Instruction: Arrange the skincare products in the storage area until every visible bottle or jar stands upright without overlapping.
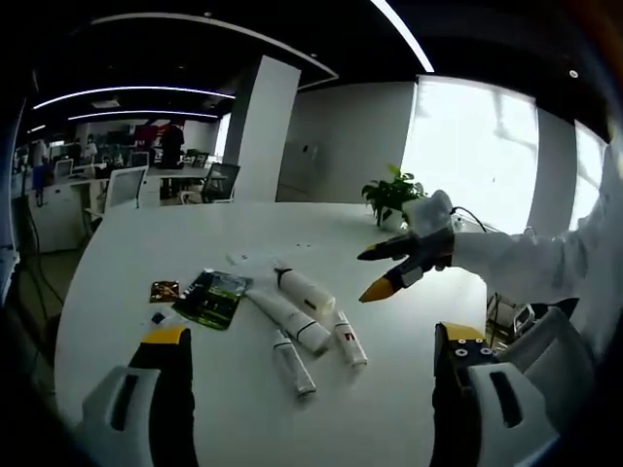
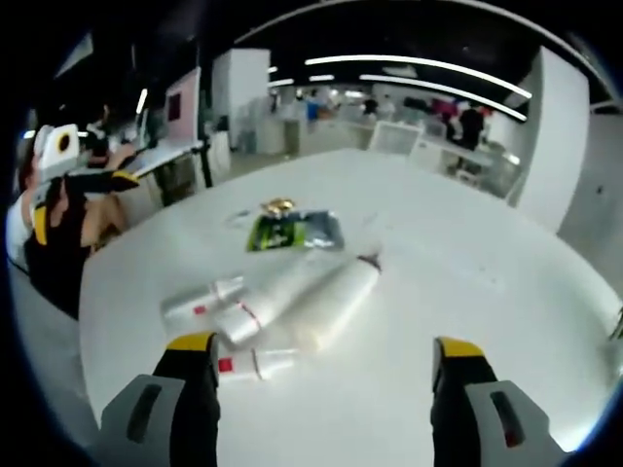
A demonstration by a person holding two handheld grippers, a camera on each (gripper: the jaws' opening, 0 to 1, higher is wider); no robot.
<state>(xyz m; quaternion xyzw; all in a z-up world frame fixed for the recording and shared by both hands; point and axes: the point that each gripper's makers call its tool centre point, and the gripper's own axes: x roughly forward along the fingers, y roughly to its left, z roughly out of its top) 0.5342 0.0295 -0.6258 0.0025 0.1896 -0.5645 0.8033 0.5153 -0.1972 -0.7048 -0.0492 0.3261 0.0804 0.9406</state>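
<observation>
Here, left gripper (image 1: 316,355) jaws spread wide, nothing between, hovering above white table (image 1: 175,253). Just ahead: cluster of white tubes (image 1: 307,321) lying flat, touching and overlapping. Left of them, dark green packet (image 1: 214,297), small brown sachet (image 1: 164,290). Beyond the tubes, right gripper (image 1: 382,270) enters from right, yellow tips parted, held in white sleeve (image 1: 531,261). Potted plant (image 1: 391,197) at far edge.

Right gripper (image 2: 326,362) jaws wide apart, empty. Tubes (image 2: 282,302) lie on their sides directly ahead; green packet (image 2: 292,232) beyond them. Left gripper (image 2: 73,195) at left.

Both grippers, left (image 1: 311,345) and right (image 2: 321,355), hover spread wide.
</observation>
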